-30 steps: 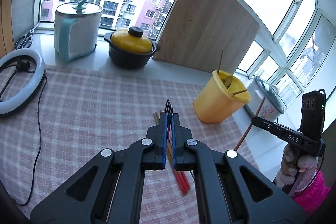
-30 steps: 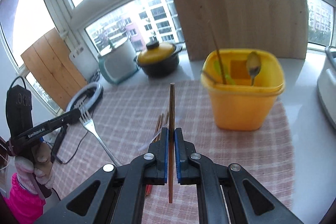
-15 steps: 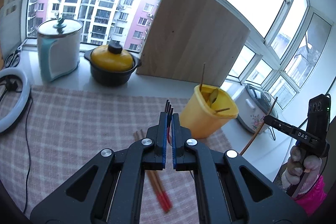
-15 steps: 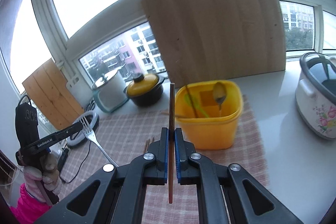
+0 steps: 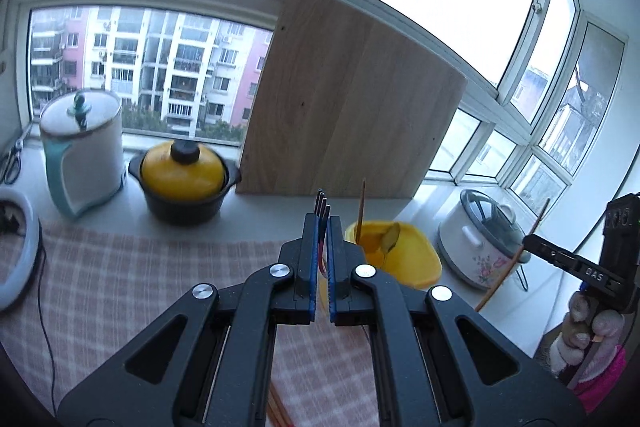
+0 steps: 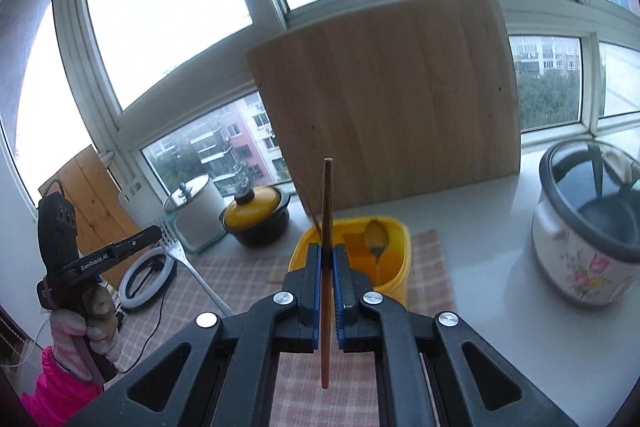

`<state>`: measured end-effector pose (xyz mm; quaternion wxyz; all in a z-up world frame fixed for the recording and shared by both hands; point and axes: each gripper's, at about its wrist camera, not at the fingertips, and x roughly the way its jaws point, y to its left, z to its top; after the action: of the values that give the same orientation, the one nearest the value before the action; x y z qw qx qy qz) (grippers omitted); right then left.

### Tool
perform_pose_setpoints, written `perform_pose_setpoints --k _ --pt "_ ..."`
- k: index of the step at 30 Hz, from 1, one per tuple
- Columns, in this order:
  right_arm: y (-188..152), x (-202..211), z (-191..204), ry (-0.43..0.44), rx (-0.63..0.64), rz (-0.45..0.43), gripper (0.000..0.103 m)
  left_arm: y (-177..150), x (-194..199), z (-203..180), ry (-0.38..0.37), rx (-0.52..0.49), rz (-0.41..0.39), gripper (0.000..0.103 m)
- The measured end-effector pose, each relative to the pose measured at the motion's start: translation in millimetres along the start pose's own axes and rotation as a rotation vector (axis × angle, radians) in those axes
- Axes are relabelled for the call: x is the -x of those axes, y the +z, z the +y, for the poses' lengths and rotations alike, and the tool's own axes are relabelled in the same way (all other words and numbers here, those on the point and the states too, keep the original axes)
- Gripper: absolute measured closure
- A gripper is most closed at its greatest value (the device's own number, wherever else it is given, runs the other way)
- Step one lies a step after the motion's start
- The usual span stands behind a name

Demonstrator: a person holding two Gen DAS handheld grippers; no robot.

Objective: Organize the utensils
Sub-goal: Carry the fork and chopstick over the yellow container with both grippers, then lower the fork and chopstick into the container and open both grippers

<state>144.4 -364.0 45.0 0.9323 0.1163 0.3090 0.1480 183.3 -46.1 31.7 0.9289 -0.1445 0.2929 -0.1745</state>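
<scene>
Right wrist view: a single wooden chopstick [image 6: 326, 267] stands upright, clamped between the blue pads of the right gripper [image 6: 328, 259], its tip rising above the fingers and its lower end hanging below them. Just beyond the fingertips sits the yellow bin [image 6: 394, 267] on the checked cloth [image 6: 240, 267], with a spoon [image 6: 377, 239] and another stick leaning inside it. Ahead of the bin a large wooden board [image 6: 392, 107] leans against the window. To the right of the gripper a flowered rice cooker [image 6: 588, 255] stands on the white counter; to the left are a yellow-lidded black pot [image 6: 256, 219], a white kettle [image 6: 196, 211] and a ring light [image 6: 146, 281].

From the left wrist view, the left gripper [image 5: 322, 239] is closed on a fork [image 5: 322, 203], whose tines stick up just past the fingertips. The yellow bin [image 5: 404, 259] lies just right of and beyond these fingers, well below them. Under the gripper, at the bottom edge, a few more chopsticks [image 5: 278, 413] lie on the cloth. Far right, the other gripper holds its chopstick tilted, level with the rice cooker [image 5: 480, 251]
</scene>
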Motion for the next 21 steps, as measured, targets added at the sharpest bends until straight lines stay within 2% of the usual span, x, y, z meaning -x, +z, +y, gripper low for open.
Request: perform_pose_setpoints --k 12,21 --pt "45 7 -5 -0.038 0.041 -0.104 0.100 43 -30 -32 0.022 -0.086 -0.044 0.102" --pt "59 -14 -6 -0.068 0.062 -0.115 0.100 51 -66 -46 0.021 -0.093 -0.019 0.102"
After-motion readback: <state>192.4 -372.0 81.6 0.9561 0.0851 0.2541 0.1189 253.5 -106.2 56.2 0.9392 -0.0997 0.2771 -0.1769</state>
